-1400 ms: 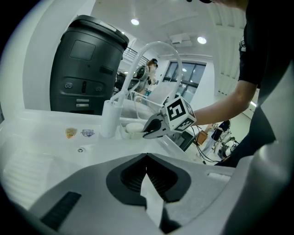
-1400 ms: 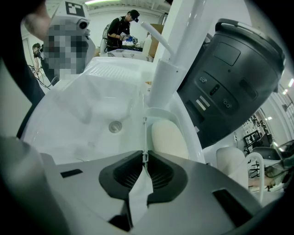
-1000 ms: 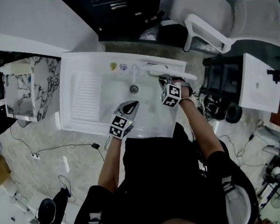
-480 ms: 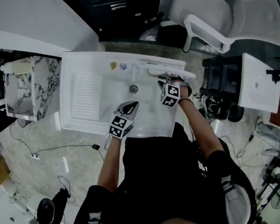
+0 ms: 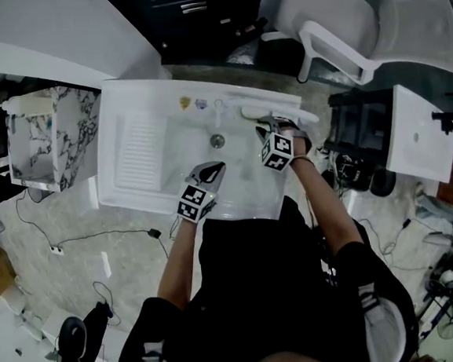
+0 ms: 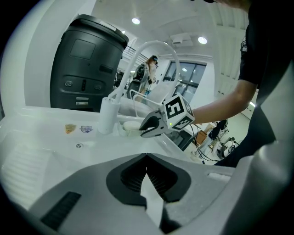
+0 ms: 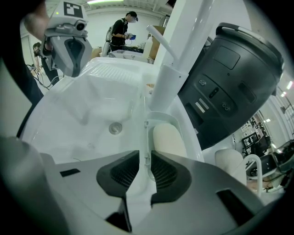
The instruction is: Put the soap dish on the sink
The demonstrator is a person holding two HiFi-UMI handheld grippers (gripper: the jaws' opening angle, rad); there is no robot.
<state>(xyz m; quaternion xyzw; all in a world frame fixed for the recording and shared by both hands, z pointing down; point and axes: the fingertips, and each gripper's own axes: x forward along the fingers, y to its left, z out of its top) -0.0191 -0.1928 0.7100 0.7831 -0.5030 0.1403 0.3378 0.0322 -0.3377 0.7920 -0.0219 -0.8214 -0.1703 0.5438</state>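
Observation:
The white sink (image 5: pixel 132 184) has a ribbed drainboard on its left and a basin with a drain (image 5: pixel 217 141). A white soap dish (image 5: pixel 277 111) lies on the sink's back right rim, beside the faucet (image 5: pixel 219 114). My right gripper (image 5: pixel 272 126) is shut on the dish's thin side wall (image 7: pixel 146 133), and a cream soap bar (image 7: pixel 168 137) lies inside. My left gripper (image 5: pixel 212 170) hovers over the basin's front, shut with nothing in it. In the left gripper view the right gripper (image 6: pixel 143 132) meets the dish (image 6: pixel 130 125) beside the faucet (image 6: pixel 108 114).
A large black bin (image 7: pixel 234 78) stands right behind the sink. A marble-patterned box (image 5: pixel 50 140) sits left of the sink. A grey chair (image 5: pixel 355 31) and a white table (image 5: pixel 419 136) are to the right. Cables lie on the floor (image 5: pixel 82 244).

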